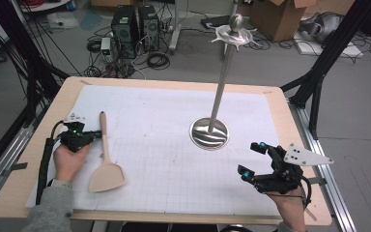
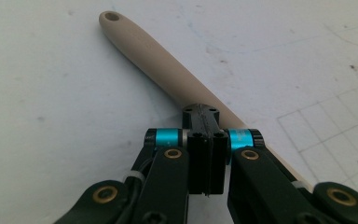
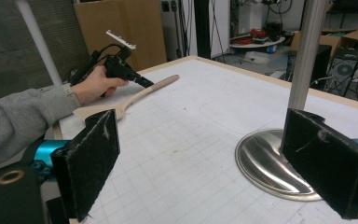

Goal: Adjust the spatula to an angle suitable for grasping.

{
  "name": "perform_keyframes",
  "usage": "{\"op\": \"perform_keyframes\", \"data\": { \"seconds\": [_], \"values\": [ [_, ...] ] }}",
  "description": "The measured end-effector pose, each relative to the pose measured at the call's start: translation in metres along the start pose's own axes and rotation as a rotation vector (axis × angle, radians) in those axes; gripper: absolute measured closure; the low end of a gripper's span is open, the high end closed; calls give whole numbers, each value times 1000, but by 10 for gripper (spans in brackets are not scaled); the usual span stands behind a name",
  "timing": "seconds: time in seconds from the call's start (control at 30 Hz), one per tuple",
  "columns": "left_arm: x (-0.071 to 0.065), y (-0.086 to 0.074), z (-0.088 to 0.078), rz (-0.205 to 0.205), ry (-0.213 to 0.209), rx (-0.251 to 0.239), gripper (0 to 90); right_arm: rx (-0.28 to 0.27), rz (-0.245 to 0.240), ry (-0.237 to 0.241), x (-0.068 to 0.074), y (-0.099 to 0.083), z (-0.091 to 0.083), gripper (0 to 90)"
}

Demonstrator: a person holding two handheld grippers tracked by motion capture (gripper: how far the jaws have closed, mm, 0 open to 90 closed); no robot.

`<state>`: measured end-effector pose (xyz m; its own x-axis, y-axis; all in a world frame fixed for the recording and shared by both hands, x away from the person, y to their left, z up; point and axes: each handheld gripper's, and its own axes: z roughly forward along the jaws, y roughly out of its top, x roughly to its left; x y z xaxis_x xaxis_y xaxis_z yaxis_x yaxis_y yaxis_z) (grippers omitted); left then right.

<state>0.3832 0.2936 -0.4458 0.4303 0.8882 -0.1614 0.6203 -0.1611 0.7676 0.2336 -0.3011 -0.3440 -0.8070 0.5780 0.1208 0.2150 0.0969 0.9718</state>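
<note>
L tongs [image 1: 95,135] are clenched, jaws pressed together w/ nothing between them; in my left gripper view their tips sit right at the handle of the wooden spatula [image 2: 168,63], on or just over it, can't tell if they touch. Spatula lies flat on the white grid sheet [image 1: 174,159] on the left side of the tabletop [image 1: 280,104], blade toward me, handle pointing away, hole at the far end of the handle. My L hand [image 1: 69,162] is just left of the blade. R tongs [image 1: 254,160] are released, pads wide apart, nothing between them, held near the right front edge of the sheet. Steel stand [image 1: 209,133] w/ round base and tall pole is near the R tongs, well apart from the spatula.
</note>
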Motion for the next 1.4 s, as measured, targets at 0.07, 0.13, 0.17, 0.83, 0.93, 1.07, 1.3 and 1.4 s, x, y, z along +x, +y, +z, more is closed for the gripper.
{"op": "perform_keyframes", "data": {
  "seconds": [0.07, 0.13, 0.17, 0.83, 0.93, 1.07, 1.3, 1.4],
  "values": [
    [-2, 2, 3, 11, -24, 13, 897, 3, 13, -3, 0, 0, -1, 107],
    [-5, 4, 5, 22, -39, 22, 897, 0, 18, -4, -1, -1, -1, 107],
    [-6, 5, 7, 28, -44, 23, 897, 0, 16, -4, -1, -1, -1, 107],
    [-12, 6, 7, 53, -113, 3, 897, 18, 7, 8, 0, -2, 3, 107],
    [-13, 10, -5, 61, -101, -38, 897, 15, 7, 6, 0, -2, 3, 107],
    [-15, 13, -19, 59, -97, -59, 897, 25, 11, 6, 2, -2, 4, 107],
    [-36, 16, -37, 105, -137, -78, 897, 35, 1, 8, 5, 0, 6, 107],
    [-46, 16, -39, 129, -148, -66, 897, 36, -3, 10, 5, 0, 7, 107]
  ]
}}
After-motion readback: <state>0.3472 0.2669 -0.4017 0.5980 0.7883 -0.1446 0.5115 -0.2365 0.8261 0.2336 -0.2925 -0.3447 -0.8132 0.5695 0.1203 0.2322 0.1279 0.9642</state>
